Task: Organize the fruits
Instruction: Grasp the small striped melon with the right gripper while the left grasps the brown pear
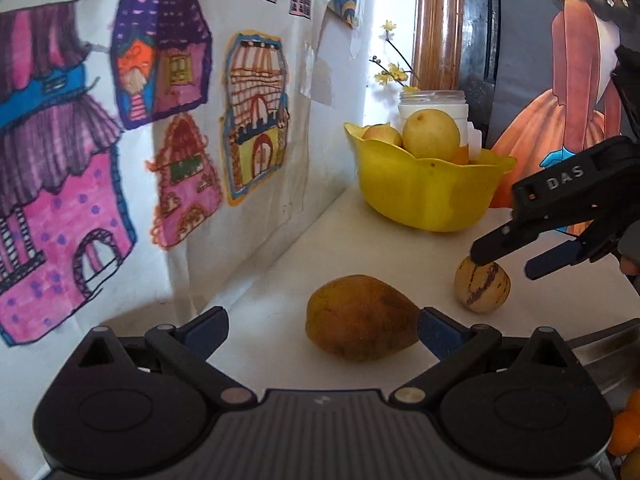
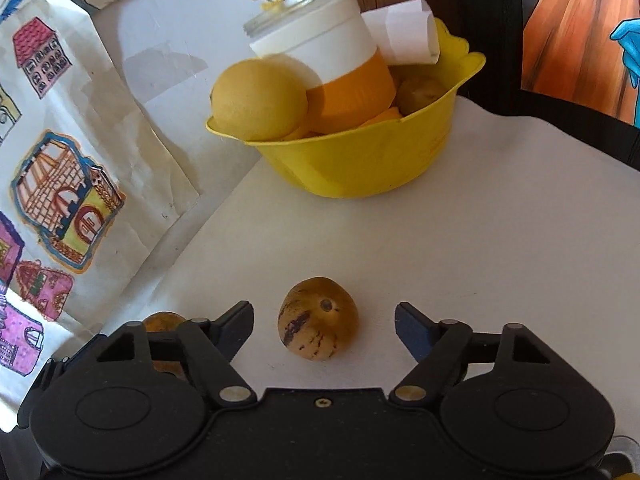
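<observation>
While both grippers gape, the striped fruit [image 2: 319, 319] sits between right gripper's [image 2: 324, 322] fingers — untouched.

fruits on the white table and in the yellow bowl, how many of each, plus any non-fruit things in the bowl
Loose on the table: 2, the brown fruit and the striped fruit
Fruits seen in the yellow bowl: 3
Jar in the bowl: 1
Total: 6 (more may be hidden in the bowl)

place: home | signs: children's house drawings [image 1: 168, 52] on wall, yellow fruit bowl [image 1: 428, 196]
</observation>
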### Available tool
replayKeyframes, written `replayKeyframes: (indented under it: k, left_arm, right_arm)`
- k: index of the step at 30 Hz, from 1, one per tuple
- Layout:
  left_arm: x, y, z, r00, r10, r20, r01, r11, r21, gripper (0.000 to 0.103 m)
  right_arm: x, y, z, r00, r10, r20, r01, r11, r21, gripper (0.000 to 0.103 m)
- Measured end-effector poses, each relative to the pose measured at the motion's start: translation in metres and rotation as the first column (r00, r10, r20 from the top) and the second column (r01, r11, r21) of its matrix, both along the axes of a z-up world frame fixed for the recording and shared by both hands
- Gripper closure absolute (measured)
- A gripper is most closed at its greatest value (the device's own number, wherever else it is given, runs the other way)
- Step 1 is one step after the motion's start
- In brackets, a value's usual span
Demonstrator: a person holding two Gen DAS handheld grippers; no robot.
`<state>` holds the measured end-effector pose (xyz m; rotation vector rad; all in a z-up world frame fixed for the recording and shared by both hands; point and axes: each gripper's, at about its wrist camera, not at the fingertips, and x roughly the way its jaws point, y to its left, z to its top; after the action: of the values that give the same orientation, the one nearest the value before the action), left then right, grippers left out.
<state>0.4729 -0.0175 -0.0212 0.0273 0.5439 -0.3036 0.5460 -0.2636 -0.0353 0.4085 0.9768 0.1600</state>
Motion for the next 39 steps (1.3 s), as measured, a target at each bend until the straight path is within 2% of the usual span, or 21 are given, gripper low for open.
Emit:
replayKeyframes:
  k: [6, 10, 14, 21, 26, 31, 33, 35, 39]
  left_arm:
    - [0.007, -0.011, -0.003, 1.000, -0.009, -0.020, 0.009, 1.000, 0.001, 0.000]
    - [0.012, -0.022, -0.005, 0.999, -0.003, -0.034, 0.004, 0.999, 0.042, 0.000]
    - [0.016, -0.028, -0.006, 0.999, 0.004, -0.046, -0.001, 0.998, 0.061, 0.000]
    - [0.023, -0.032, -0.009, 0.997, 0.020, -0.068, -0.016, 0.998, 0.056, 0.000]
    - [0.027, -0.031, -0.009, 0.996, 0.041, -0.078, -0.039, 0.999, 0.026, 0.001]
    - [0.030, -0.036, -0.010, 0.994, 0.071, -0.081, -0.071, 0.997, 0.008, 0.011]
    - [0.032, -0.040, -0.011, 0.994, 0.063, -0.093, -0.061, 0.998, 0.027, 0.018]
    - [0.031, -0.041, -0.011, 0.994, 0.044, -0.098, -0.043, 0.999, 0.011, 0.030]
    - [0.026, -0.041, -0.011, 0.995, 0.039, -0.095, -0.039, 0.999, 0.000, 0.030]
  right_arm:
    - [0.007, 0.009, -0.009, 1.000, 0.005, -0.017, -0.004, 1.000, 0.007, 0.034]
    - [0.010, 0.016, -0.013, 1.000, 0.014, -0.020, -0.014, 1.000, -0.014, 0.041]
    - [0.010, 0.019, -0.015, 1.000, 0.015, -0.015, -0.016, 1.000, -0.015, 0.043]
    - [0.011, 0.021, -0.019, 1.000, 0.020, -0.009, -0.020, 0.999, -0.040, 0.051]
    - [0.011, 0.022, -0.021, 1.000, 0.017, 0.006, -0.017, 0.999, -0.050, 0.052]
    - [0.007, 0.026, -0.022, 0.999, 0.016, 0.028, -0.014, 0.998, -0.067, 0.053]
    - [0.005, 0.025, -0.022, 0.999, 0.018, 0.032, -0.016, 0.998, -0.063, 0.053]
    - [0.003, 0.023, -0.022, 0.999, 0.016, 0.031, -0.015, 0.998, -0.055, 0.053]
    - [-0.002, 0.021, -0.023, 0.999, 0.018, 0.030, -0.017, 0.999, -0.042, 0.054]
